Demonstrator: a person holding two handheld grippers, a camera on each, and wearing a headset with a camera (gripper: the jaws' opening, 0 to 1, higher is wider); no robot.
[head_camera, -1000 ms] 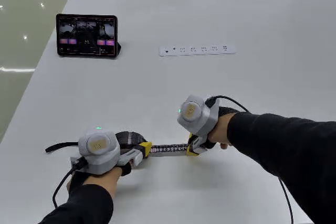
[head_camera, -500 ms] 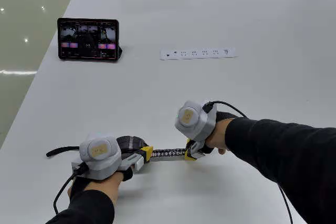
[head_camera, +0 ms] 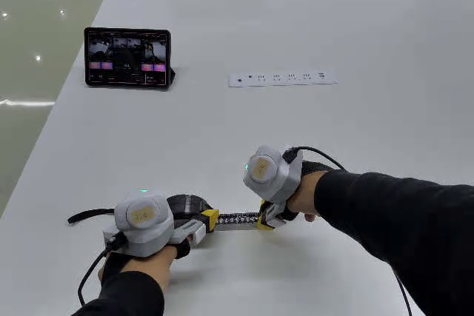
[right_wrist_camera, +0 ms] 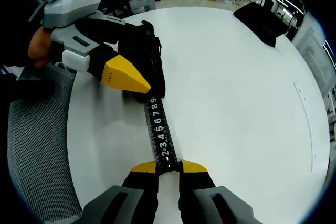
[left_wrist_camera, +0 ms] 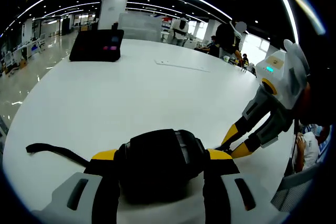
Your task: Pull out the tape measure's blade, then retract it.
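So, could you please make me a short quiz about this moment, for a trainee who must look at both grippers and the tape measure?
1. True or false: the right gripper is shut on the tip of the blade.
2. The left gripper holds: A) the blade's tip, B) the tape measure's case, C) nothing.
3. Fill in: in the right gripper view, the highest number readable on the blade is ___.
Key: 1 true; 2 B; 3 nine.

The left hand-held gripper (head_camera: pixel 204 220) and the right hand-held gripper (head_camera: pixel 264 221) face each other closely, jaws clamped.
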